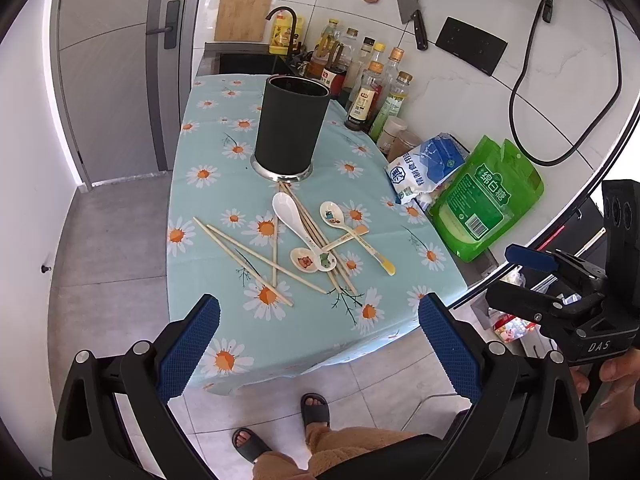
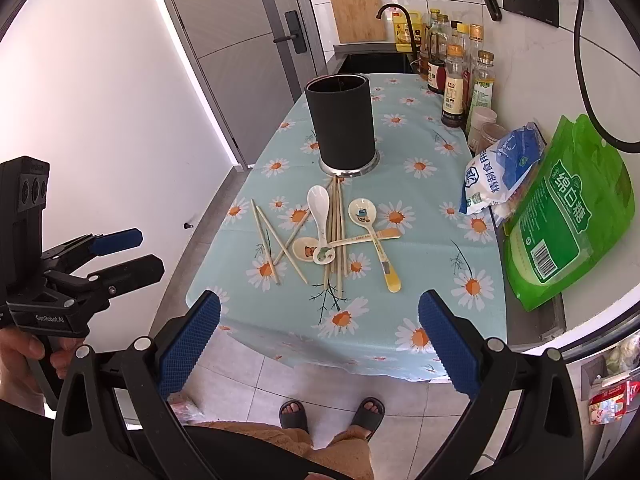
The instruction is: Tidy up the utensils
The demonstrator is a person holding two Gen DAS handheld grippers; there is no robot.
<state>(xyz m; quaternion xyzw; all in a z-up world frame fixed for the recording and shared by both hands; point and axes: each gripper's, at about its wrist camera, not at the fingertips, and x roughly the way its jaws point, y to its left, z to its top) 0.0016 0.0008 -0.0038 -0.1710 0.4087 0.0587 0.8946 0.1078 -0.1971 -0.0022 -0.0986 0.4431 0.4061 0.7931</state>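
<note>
While both tools hang short of the worktop (image 1: 188, 184) edge, nothing has been picked up, so the task stands at its opening step. The left hand-held gripper (image 1: 318, 322) has its jaws spread wide and holds nothing; the right hand-held gripper (image 2: 320, 320) is likewise spread and empty. Each sits above the floor at the near edge of the flowered cloth, well apart from the utensils.

The utensils lie in a loose heap at mid-cloth, just in front of the black holder (image 1: 290, 124), which stands upright and appears empty, though its interior is only partly visible. A bundle of chopsticks (image 1: 320, 248) runs from the holder's base toward the near edge, and further chopsticks (image 1: 244, 258) lie crossed to the left. A plain white spoon (image 1: 290, 214) rests over the bundle; three patterned spoons (image 1: 316, 260) overlap beside and across it.

Judgement: the next move calls for an advance over the cloth and a choice of one uppermost piece, likely the white spoon, since lifting a lower stick would disturb the pile. Thin chopsticks flat on cloth will demand a low, precise pinch.
</note>
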